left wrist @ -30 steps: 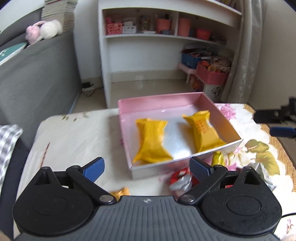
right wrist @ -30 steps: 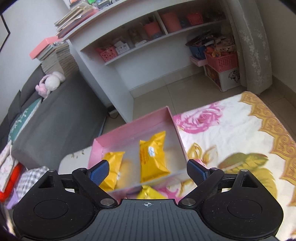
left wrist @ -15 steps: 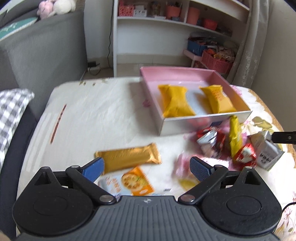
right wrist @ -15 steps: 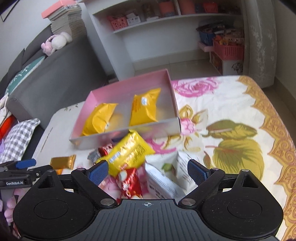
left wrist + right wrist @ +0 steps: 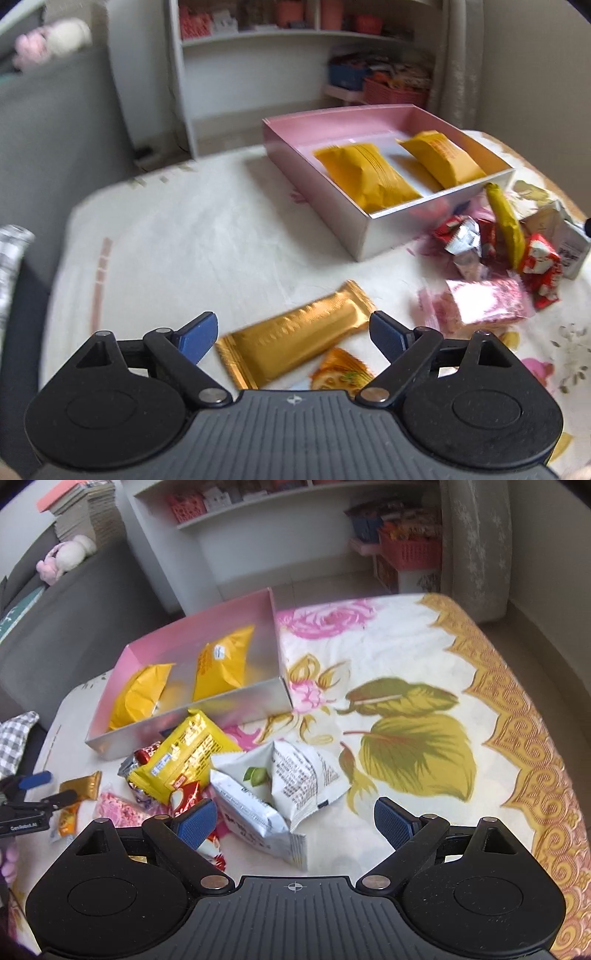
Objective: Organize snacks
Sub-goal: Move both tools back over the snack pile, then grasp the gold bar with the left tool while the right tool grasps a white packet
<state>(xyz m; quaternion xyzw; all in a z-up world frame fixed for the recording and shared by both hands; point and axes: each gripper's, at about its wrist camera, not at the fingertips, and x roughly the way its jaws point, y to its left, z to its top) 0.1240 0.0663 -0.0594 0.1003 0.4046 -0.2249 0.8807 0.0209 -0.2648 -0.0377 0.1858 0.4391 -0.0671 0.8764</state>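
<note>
Left wrist view: the left gripper (image 5: 291, 334) has its jaws wide apart with nothing in them, hanging right over the gold bar (image 5: 295, 338) at lower centre. That looks like the next grab. The bar is long, flat and foil-slick, lying at a slant, so I'd turn the jaws to pinch across its narrow width near the middle, not the crimped ends, and squeeze gently so it doesn't squirt out. An orange pack (image 5: 341, 374) sits just beside it at the bottom, partly hidden by the gripper, so come down clean and don't snag that. The pink box (image 5: 314, 173) is upper centre-right, a shallow cardboard tray with glossy walls, already holding two puffy yellow packs (image 5: 365, 173). There's free floor on its near-left side for the bar. A crinkly pink pack (image 5: 484, 304) and red wrappers (image 5: 539, 262) pile at right.

Right wrist view: the right gripper (image 5: 293, 821) is also spread open and empty, low in the frame over the white bags (image 5: 280, 786), which are soft, pillowy and matte. A yellow bag (image 5: 184, 753) leans against the box (image 5: 184, 723) front wall, centre-left. The bench (image 5: 406, 657) wears a floral cloth, so stuff shouldn't slide much. The left gripper (image 5: 40, 792) pokes in at the far left edge.
</note>
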